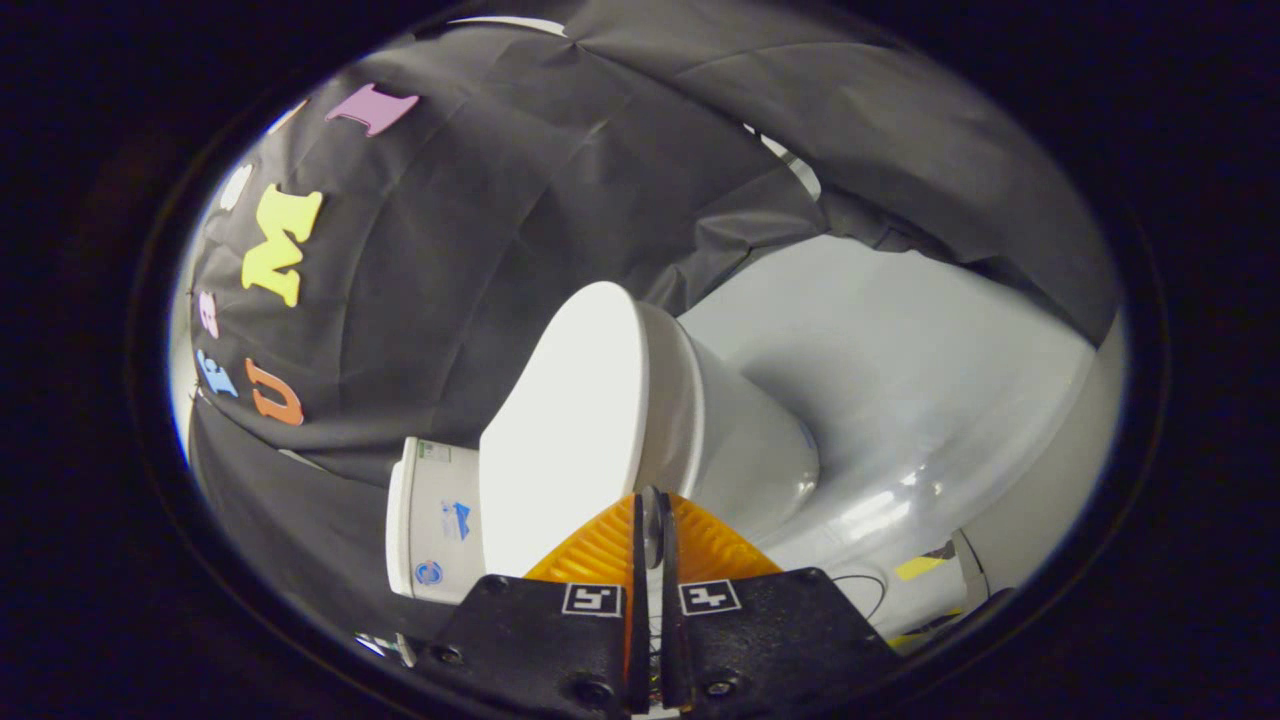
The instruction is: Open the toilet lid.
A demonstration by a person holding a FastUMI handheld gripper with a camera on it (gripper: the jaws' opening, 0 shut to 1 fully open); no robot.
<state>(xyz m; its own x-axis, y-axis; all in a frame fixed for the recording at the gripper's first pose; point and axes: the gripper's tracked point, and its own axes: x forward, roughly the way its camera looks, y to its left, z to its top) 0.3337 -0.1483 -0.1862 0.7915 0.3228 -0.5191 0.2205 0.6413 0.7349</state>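
A white toilet appears turned on its side in the gripper view. Its smooth white lid (570, 430) lies down against the seat and bowl (745, 450), and the tank (432, 520) sits behind it against the black cloth wall. My gripper (650, 500) is at the lid's front rim, with one finger over the lid's top face and the other on the bowl side. The fingers stand almost together, with a thin pale sliver of the lid's edge pinched between them.
A glossy pale grey floor (900, 400) spreads beyond the bowl. A strip of yellow tape (918, 567) and a thin dark cable (860, 590) lie on the floor near the toilet's base. Black cloth (480, 250) hangs close behind the tank.
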